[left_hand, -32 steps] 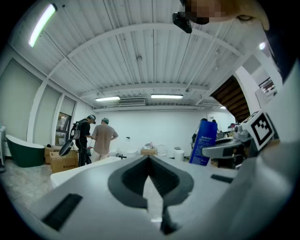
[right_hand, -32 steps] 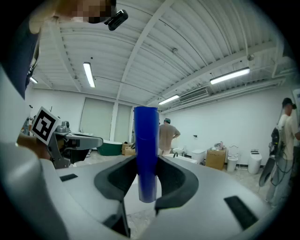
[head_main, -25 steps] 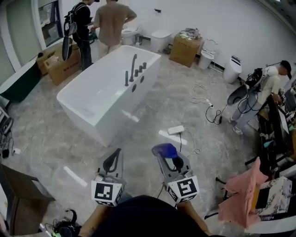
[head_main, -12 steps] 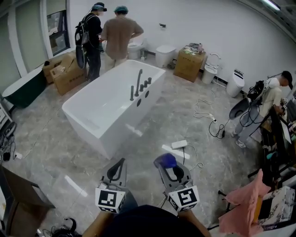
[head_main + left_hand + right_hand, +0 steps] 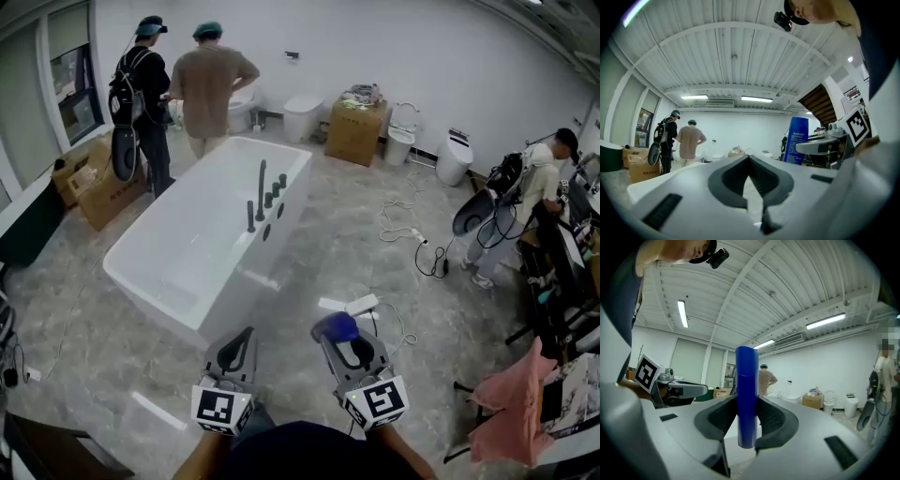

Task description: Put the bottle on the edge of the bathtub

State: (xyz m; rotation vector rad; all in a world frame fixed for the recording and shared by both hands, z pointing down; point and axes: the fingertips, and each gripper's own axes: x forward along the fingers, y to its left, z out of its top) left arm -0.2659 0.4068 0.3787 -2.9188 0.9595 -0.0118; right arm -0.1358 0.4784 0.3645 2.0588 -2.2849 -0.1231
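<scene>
Blue bottle (image 5: 746,380), item one: where is it, and how does it handle?
— Upright between the right gripper's (image 5: 339,336) jaws, which clamp its lower body; carried above the floor, still short of the bathtub (image 5: 159,302). Likely rigid, light, smooth plastic; tall and narrow, so tippy. A mid-body grip suits it.
— Left gripper (image 5: 239,336)?
— Jaws closed, nothing in them.
— Change from a second ago?
— Bathtub rim now sits nearer both grippers and further left in the head view; grips unchanged.
</scene>
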